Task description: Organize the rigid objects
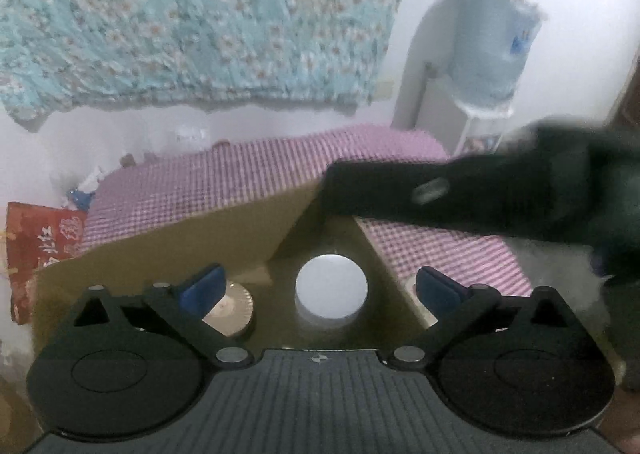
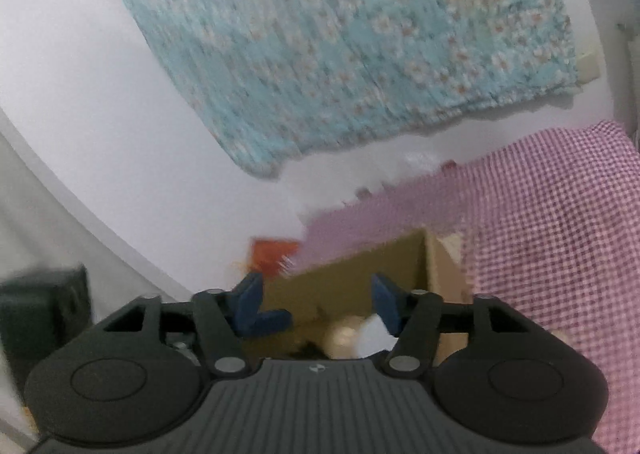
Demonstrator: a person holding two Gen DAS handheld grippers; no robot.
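An open cardboard box [image 1: 160, 254] sits on a pink checked cloth. Inside it stand a white round-lidded jar [image 1: 331, 286] and a beige ridged round lid or tin [image 1: 236, 306]. My left gripper [image 1: 320, 288] is open, its blue pads wide apart above the box, empty. My right gripper [image 1: 440, 189] shows in the left wrist view as a blurred black arm over the box's far corner. In the right wrist view my right gripper [image 2: 318, 300] is open and empty above the box [image 2: 360, 266], with the white jar [image 2: 374, 336] and beige tin [image 2: 340, 336] blurred below.
The pink checked cloth [image 1: 260, 169] covers the surface around the box. A red packet [image 1: 44, 238] lies left of the box. A blue floral cloth [image 1: 200, 13] hangs on the white wall. A water dispenser bottle [image 1: 492, 49] stands at the back right.
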